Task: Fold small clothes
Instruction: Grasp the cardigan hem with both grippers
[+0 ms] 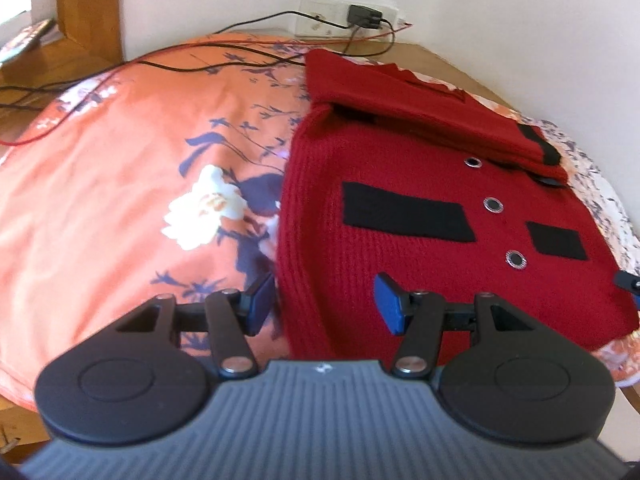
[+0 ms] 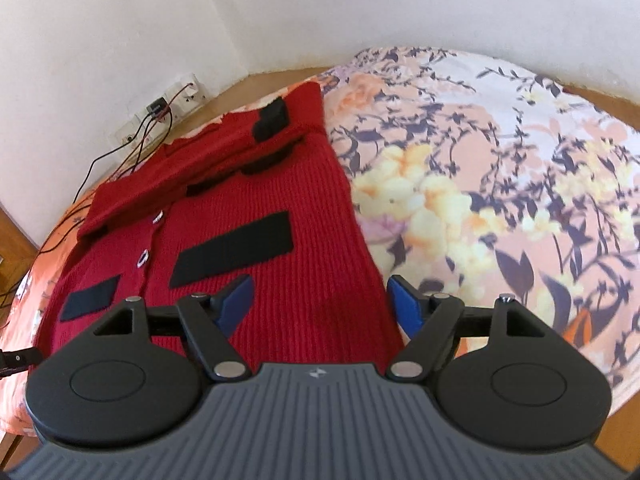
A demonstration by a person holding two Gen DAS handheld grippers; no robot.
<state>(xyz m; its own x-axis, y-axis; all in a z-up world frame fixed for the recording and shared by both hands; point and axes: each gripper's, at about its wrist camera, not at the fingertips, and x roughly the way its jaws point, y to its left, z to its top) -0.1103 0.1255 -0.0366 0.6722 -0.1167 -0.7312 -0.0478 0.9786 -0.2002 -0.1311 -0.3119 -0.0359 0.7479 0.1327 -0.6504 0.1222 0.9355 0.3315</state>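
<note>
A small red knitted cardigan (image 1: 400, 168) with black patches and round snap buttons lies flat on the floral bedsheet (image 1: 120, 184). Its sleeves are folded across the chest at the far end. My left gripper (image 1: 326, 300) stands open over the cardigan's near left corner, one blue pad on each side of the left edge. In the right wrist view the same cardigan (image 2: 296, 200) fills the left half. My right gripper (image 2: 320, 304) is open over its near right corner, straddling the right edge. Neither gripper holds cloth.
The floral bedsheet (image 2: 500, 184) covers a bed with a wooden frame (image 1: 440, 56). A wall socket (image 1: 348, 16) with a plugged charger and black and red cables (image 1: 192, 56) lies beyond the cardigan. The other gripper's tip (image 1: 628, 282) shows at the right edge.
</note>
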